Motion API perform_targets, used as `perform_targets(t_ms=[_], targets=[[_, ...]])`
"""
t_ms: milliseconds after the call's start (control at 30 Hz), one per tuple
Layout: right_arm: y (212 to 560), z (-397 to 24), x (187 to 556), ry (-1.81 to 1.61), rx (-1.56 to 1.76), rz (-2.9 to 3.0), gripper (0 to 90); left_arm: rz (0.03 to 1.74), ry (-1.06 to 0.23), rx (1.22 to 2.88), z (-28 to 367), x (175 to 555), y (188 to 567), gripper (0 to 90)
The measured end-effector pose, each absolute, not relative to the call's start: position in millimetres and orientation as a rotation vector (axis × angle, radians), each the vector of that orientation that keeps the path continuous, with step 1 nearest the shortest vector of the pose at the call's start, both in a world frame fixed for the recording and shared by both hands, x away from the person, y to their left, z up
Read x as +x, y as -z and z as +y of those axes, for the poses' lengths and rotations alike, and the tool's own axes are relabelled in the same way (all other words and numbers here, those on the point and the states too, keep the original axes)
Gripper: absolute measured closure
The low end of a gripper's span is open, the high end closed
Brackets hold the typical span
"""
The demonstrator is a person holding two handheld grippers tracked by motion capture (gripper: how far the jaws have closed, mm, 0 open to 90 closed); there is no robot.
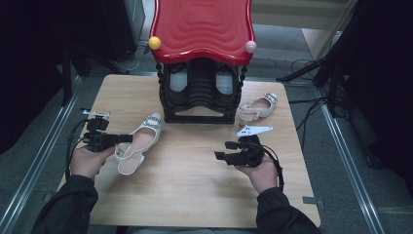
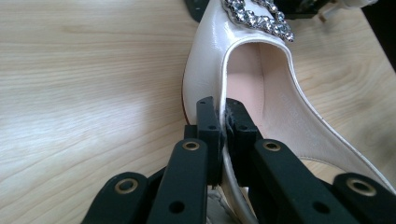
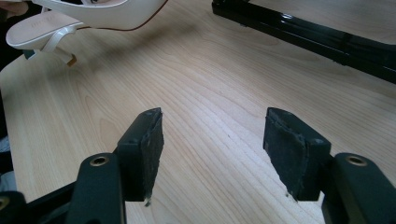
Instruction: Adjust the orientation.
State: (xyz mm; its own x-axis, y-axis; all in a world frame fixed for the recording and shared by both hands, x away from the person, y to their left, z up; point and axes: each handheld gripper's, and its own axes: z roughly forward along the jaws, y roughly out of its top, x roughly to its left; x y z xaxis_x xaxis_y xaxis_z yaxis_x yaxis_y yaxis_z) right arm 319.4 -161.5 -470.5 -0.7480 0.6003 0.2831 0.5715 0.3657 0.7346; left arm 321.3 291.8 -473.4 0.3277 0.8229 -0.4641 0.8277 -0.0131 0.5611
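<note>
Left gripper (image 2: 223, 133) pinches the white shoe's (image 2: 261, 84) side edge.

The left tongs (image 1: 127, 138) are clamped on the shoe (image 1: 139, 144) rim, one jaw inside it and one outside, held level in the left hand (image 1: 89, 161). The right tongs (image 1: 220, 155) stand with jaws wide apart and nothing between them, held level in the right hand (image 1: 261, 172), pointing toward the left tongs.
</note>
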Motion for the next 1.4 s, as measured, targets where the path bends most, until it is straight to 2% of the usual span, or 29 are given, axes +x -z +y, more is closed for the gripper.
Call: perform_targets(t_ms=[767, 1400], targets=[[475, -176, 309, -1.329, 1.159, 2.529, 38.7, 1.29, 0.117, 1.938, 220, 333, 472, 86.8], [477, -179, 303, -1.312, 1.177, 2.518, 38.7, 1.22, 0.176, 1.986, 167, 335, 483, 86.4]])
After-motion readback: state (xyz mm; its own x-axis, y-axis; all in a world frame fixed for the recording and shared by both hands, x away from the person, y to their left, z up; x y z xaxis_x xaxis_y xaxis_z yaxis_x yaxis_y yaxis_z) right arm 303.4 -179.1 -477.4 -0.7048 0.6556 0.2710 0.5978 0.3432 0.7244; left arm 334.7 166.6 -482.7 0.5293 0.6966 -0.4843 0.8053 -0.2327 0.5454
